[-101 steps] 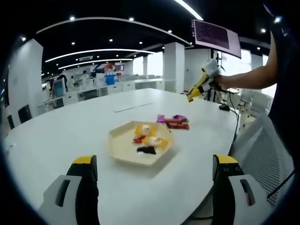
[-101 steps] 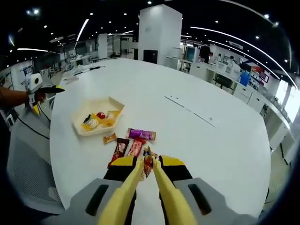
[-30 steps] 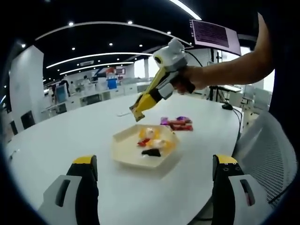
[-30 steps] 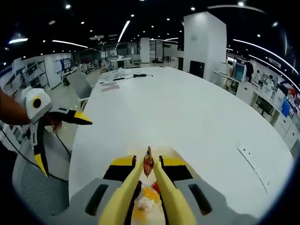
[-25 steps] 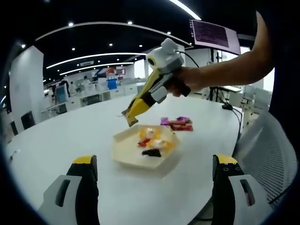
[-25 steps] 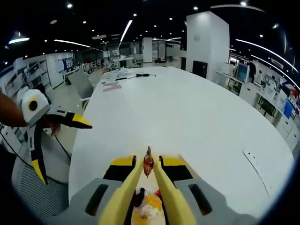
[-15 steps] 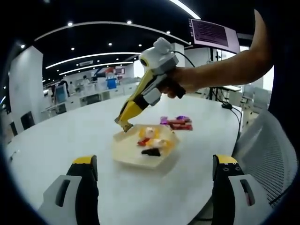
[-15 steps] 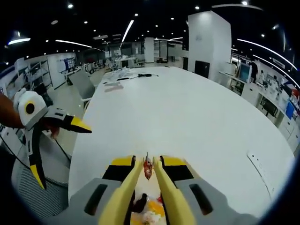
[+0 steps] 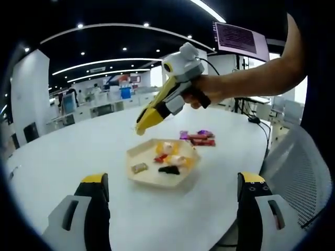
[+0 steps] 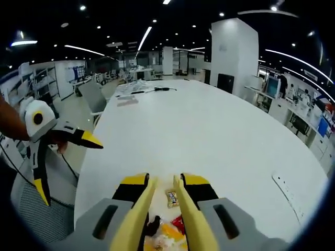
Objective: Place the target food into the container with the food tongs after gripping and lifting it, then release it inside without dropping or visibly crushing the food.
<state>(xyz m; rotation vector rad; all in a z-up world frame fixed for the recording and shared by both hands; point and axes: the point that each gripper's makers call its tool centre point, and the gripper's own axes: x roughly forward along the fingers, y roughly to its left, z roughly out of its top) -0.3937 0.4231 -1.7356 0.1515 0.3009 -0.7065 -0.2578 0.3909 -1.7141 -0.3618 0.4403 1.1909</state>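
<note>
A cream hexagonal tray (image 9: 151,176) sits on the white table with several wrapped sweets in it. A small brown-wrapped candy (image 9: 139,167) lies loose at its near-left corner, and between my tongs it appears as the candy (image 10: 172,197). My right gripper (image 9: 141,127), held by a hand, hovers above the tray's left side. Its yellow tongs, the right gripper (image 10: 165,182), stand slightly apart with nothing held. My left gripper (image 9: 174,180) is wide open in front of the tray, well short of it. Off the table edge, the left gripper (image 10: 68,170) shows its jaws spread.
Several wrapped snack bars (image 9: 198,137) lie on the table beyond the tray. A grey mesh chair (image 9: 301,172) stands at the table's edge on the right. The person's arm (image 9: 251,79) reaches over the table. The far side of the table (image 10: 209,130) is bare.
The right tongs have parted and let go of the candy, which now lies in the tray. The right gripper has risen slightly above the tray. The left gripper stayed still.
</note>
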